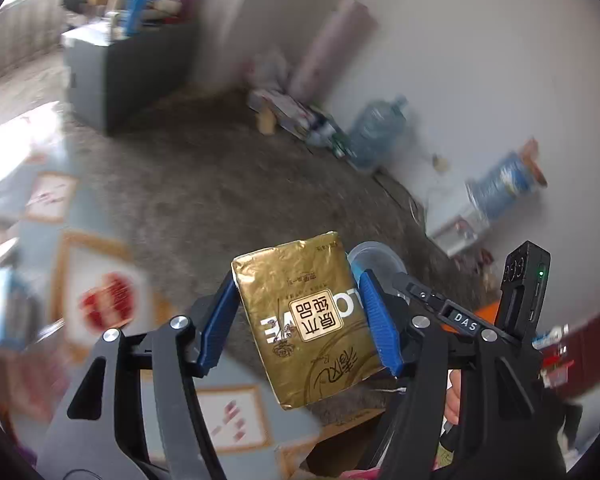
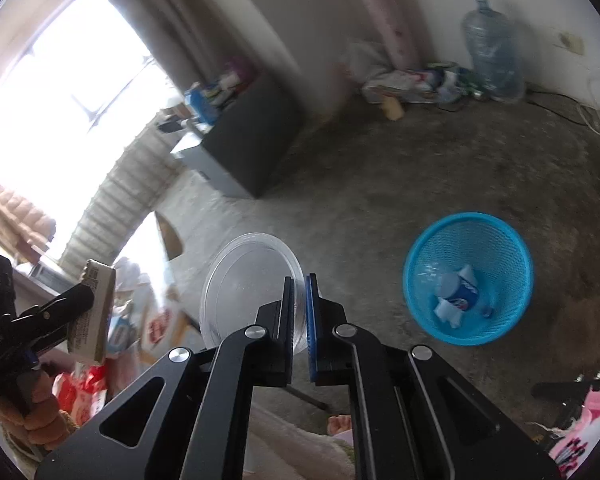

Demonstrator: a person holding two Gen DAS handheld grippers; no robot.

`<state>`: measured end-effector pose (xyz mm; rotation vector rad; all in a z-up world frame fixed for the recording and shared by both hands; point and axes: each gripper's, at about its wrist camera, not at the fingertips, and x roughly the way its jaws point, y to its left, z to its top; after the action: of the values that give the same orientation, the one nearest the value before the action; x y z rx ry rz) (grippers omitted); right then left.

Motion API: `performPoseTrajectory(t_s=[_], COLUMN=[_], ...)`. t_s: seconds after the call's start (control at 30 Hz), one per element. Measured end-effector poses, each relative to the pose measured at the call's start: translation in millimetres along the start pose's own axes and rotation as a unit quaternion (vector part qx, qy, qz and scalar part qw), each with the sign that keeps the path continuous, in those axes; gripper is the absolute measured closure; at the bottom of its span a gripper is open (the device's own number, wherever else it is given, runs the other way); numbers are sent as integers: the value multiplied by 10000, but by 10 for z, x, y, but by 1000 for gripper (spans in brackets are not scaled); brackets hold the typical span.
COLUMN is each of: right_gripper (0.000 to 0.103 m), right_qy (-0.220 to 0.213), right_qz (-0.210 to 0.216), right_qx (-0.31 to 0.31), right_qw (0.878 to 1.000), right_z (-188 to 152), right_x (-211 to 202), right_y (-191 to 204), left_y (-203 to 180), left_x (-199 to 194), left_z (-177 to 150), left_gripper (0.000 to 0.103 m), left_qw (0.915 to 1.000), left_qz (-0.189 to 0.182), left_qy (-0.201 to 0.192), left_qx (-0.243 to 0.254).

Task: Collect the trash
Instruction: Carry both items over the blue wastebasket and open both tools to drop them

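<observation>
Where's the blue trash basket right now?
In the right wrist view, the blue trash basket stands on the grey floor, right of the clear plastic bowl pinched in the right hand-held gripper.

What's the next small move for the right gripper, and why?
Probably carry the right gripper over the blue basket before releasing: it is shut on the clear plastic lid, and the basket stands off to its right, already holding a bottle.

The wastebasket (image 2: 469, 278) stands on the floor (image 2: 380, 184), a bottle (image 2: 458, 294) lying inside it. Left of the wastebasket hangs the plastic container (image 2: 249, 288); further left, the tissue pack (image 2: 95, 312). Well behind the wastebasket, the water jug (image 2: 492, 50) by the wall.
</observation>
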<state>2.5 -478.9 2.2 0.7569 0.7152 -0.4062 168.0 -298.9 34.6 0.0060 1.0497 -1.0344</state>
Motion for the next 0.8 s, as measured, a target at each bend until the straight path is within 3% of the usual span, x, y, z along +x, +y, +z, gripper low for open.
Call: performPoseTrajectory(t_s=[0.17, 0.27, 0.37, 0.4, 0.43, 0.5, 0.57, 0.63, 0.8], right_gripper=[97, 97, 96, 94, 86, 78, 77, 70, 65], right_qy=[102, 221, 132, 119, 156, 281, 290, 251, 127], right_qz=[-860, -1170, -1497, -1549, -1599, -1643, -1632, -1595, -1556], right_qx=[748, 1173, 1529, 1670, 1824, 2090, 2245, 2192, 1835], right_qw=[9934, 9859, 9768, 9736, 9700, 9636, 9603, 9622, 9705], right_z=[91, 110, 150, 155, 150, 140, 107, 64, -7], right_x=[321, 544, 730, 798, 871, 994, 1035, 1019, 933], right_y=[-777, -1165, -1496, -1604, -1709, -1921, -2031, -2047, -1935], left_y=[-399, -499, -633, -656, -694, -767, -823, -848, -903], left_x=[1148, 1756, 2235, 2322, 2428, 2523, 2535, 2493, 2233], left_z=[166, 206, 222, 194, 209, 212, 195, 197, 222], left_gripper=[45, 45, 43, 37, 32, 32, 32, 32, 30], left_qw=[9947, 9895, 9848, 9840, 9837, 9853, 9858, 9867, 9900], left_qz=[-160, -193, -284, -271, -240, -214, -303, -432, -487], left_qy=[891, 1348, 1600, 1638, 1655, 1574, 1535, 1429, 986], left_qx=[496, 488, 613, 654, 666, 631, 605, 641, 882])
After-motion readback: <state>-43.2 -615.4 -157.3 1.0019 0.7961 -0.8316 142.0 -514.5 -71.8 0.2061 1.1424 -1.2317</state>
